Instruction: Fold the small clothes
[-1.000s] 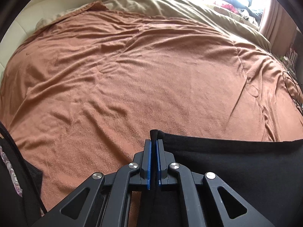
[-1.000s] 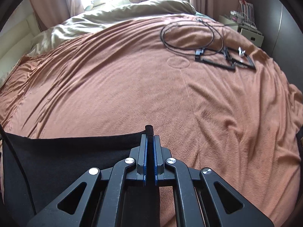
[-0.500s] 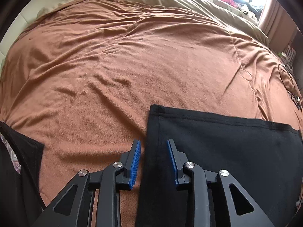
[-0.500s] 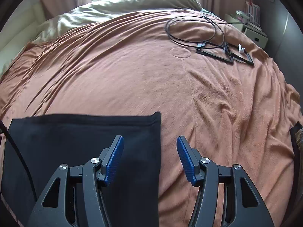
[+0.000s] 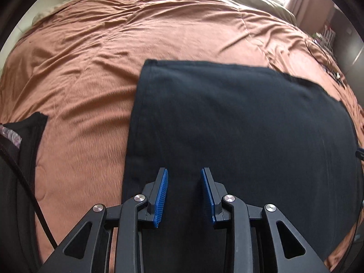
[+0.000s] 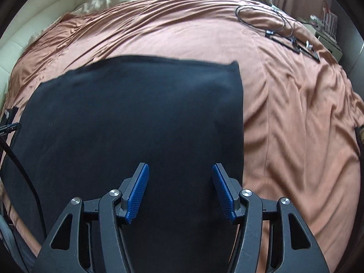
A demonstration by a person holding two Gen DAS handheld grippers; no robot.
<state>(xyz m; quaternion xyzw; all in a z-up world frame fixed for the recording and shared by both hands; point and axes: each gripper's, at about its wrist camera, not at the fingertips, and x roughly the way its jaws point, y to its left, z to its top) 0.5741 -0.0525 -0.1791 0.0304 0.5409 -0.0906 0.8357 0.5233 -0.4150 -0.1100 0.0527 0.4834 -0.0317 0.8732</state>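
no readable text, labels, brands, numbers or signs in either wrist view

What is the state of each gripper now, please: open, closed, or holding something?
Left gripper: open, holding nothing; the black garment lies flat under it.
Right gripper: open wider, holding nothing, over the same garment.

Parted tongs above flat black garment

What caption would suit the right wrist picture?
Open right gripper hovering over a black garment laid flat on a rust-brown bedspread, cables beyond.
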